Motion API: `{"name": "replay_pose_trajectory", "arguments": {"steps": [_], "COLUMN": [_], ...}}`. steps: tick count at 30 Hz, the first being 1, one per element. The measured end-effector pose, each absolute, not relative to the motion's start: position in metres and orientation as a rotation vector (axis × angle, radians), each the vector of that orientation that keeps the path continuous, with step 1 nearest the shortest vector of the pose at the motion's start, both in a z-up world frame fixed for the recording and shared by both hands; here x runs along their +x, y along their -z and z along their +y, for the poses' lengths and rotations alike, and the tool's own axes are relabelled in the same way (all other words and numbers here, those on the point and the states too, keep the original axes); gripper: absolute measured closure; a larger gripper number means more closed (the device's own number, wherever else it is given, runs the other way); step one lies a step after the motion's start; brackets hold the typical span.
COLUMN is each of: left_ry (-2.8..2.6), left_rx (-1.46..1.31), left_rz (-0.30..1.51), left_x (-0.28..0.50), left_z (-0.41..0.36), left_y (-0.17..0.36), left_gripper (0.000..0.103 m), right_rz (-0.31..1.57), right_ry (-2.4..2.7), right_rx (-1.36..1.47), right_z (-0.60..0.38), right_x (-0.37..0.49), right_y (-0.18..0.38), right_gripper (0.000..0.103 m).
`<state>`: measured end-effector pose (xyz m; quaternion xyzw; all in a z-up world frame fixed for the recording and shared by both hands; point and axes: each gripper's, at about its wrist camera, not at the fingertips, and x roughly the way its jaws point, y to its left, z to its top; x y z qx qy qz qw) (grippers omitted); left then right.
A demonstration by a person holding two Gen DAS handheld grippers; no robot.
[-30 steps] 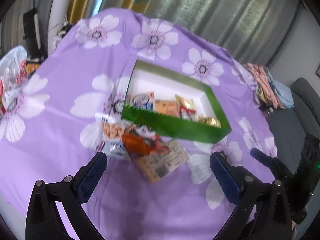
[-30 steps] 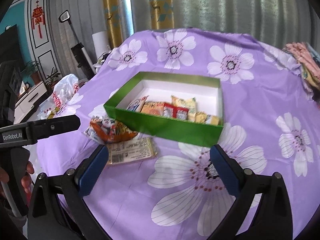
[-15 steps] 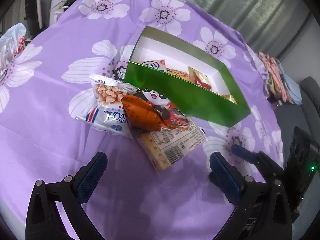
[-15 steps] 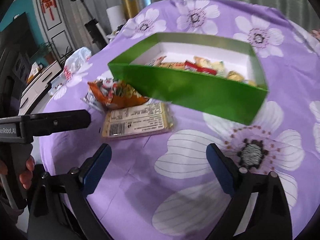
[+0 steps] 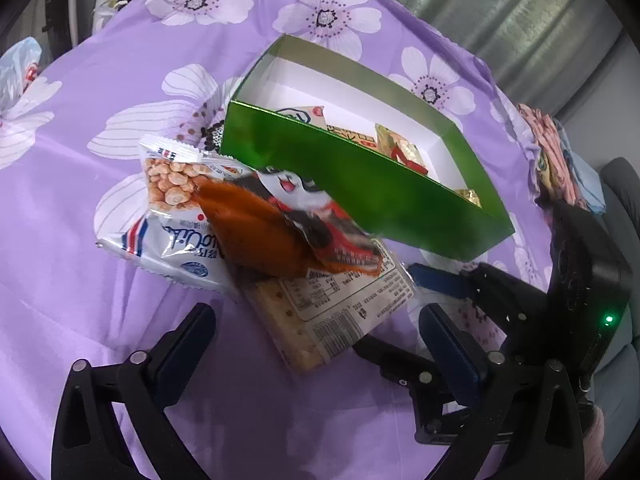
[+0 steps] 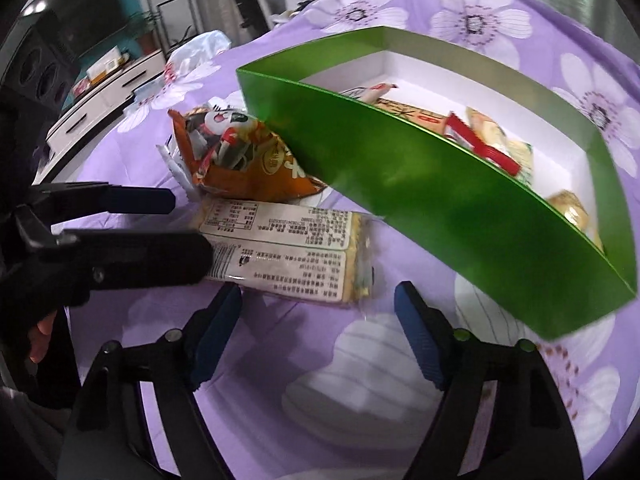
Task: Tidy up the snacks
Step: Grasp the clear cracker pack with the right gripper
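A green box [image 5: 360, 184] with a white inside holds several small snack packs. It also shows in the right wrist view [image 6: 440, 184]. In front of it lie a clear cracker pack [image 5: 332, 308] [image 6: 288, 248], an orange snack bag [image 5: 264, 232] [image 6: 248, 160] on top of it, and a white peanut bag [image 5: 172, 208]. My left gripper [image 5: 316, 344] is open, just short of the cracker pack's near end. My right gripper [image 6: 318, 328] is open, close to the cracker pack's long side. Each gripper shows in the other's view, the right [image 5: 420, 296] and the left [image 6: 184, 220].
The table wears a purple cloth with white flowers [image 5: 120, 80]. A white plastic bag [image 6: 196, 52] lies at the table's far left edge. Folded cloths [image 5: 556, 156] sit at the right edge. A TV cabinet [image 6: 100, 92] stands beyond the table.
Both grippers have moved down and in toward the cracker pack, which now looms large between their open fingers. The snacks and box have not moved.
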<state>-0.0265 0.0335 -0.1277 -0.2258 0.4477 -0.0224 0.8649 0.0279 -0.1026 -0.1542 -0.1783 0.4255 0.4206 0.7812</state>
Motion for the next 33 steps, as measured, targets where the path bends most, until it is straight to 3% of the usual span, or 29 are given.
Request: {"name": "replay_pose_trajectory", "arguments": {"steps": [4,6,9,17,33], "left_ry": [0.037,0.037,0.042,0.038,0.124], "left_rx": [-0.474,-0.475,-0.466,-0.452,-0.326], "left_rz": [0.944,0.949,0.953,0.962,0.926], "left_x": [-0.023,-0.022,-0.022,-0.025,-0.057], "left_z": [0.033,0.034,0.032,0.032,-0.011], "left_y": [0.131,0.133,0.135,0.131,0.1], "left_gripper": [0.022,0.027,0.028,0.039,0.041], "right_rz": [0.913,0.911,0.909,0.928,0.893], "right_ry": [-0.977,-0.991,-0.994,-0.939,-0.824], "right_rx": [-0.411,-0.409,-0.39,-0.316,-0.228], "right_z": [-0.099,-0.098,-0.101,-0.107,-0.143], "right_x": [0.027,0.026,0.025,0.012,-0.04], "right_y": [0.154,0.154,0.153,0.149,0.123], "right_gripper": [0.03,0.041,0.052,0.063,0.064]}}
